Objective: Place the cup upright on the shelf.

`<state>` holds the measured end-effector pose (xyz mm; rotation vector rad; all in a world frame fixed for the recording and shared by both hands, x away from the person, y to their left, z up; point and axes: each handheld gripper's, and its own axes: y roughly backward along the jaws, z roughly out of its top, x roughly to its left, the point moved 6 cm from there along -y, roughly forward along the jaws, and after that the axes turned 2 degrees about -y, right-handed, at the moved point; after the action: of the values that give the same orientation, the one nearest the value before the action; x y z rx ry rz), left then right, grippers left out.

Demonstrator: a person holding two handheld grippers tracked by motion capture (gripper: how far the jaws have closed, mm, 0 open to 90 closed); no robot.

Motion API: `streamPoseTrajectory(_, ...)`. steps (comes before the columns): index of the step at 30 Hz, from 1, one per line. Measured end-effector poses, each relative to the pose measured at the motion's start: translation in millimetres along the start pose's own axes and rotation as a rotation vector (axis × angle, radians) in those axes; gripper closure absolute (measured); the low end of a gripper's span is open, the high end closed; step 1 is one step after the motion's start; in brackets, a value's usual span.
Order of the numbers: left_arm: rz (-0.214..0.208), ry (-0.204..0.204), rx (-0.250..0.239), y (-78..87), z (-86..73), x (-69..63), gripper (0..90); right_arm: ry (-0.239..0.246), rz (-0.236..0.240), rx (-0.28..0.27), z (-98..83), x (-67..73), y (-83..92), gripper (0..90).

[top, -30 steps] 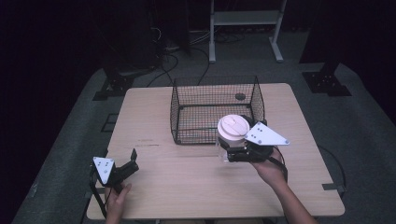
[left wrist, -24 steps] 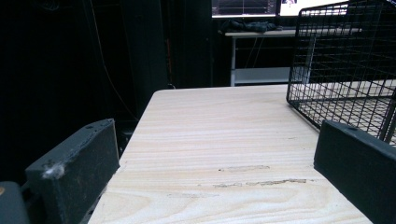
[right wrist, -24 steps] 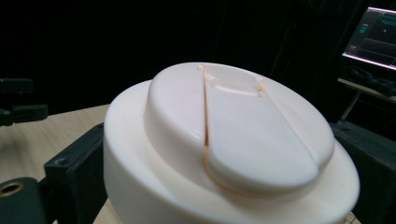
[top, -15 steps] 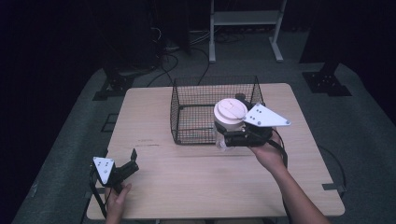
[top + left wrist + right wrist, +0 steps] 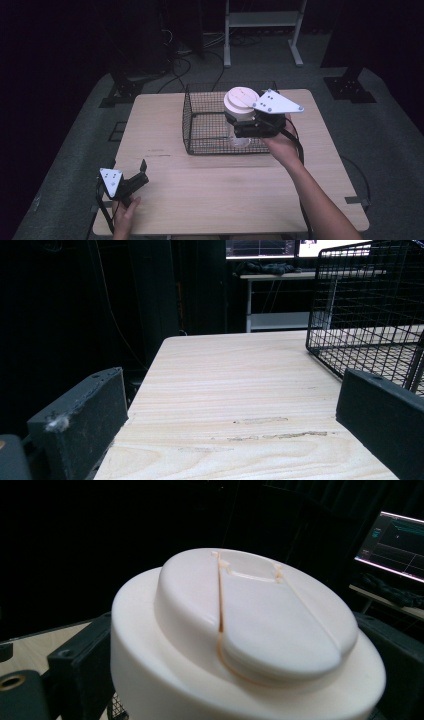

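Right gripper [image 5: 239, 131] clamps the jar [image 5: 240, 116] upright (lid up) above the basket [image 5: 200, 131]; left gripper [image 5: 142, 172] gapes.

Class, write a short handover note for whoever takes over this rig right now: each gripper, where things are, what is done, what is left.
Right gripper: shut on the white-lidded jar, held above the wire basket.
Left gripper: open, holding nothing, low at the table's near left corner.
Done: jar lifted off the table and carried over the basket.
Left, probably: lower the jar into the basket and release.
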<state>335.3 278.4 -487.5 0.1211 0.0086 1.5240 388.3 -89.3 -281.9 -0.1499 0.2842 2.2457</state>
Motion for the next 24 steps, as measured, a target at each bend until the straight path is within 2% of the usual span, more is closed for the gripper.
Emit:
streamPoseTrajectory(9, -0.001, 0.001, -0.001, 0.1, 0.0, 0.4, 0.0, 0.013, -0.015, 0.014, 11.2, -8.9, -15.4, 4.0)
streamPoseTrajectory(24, -0.002, 0.004, 0.0, 0.3, 0.0, 0.8, 0.0, -0.004, -0.037, 0.024, 25.6, -27.3, -41.7, 4.0)
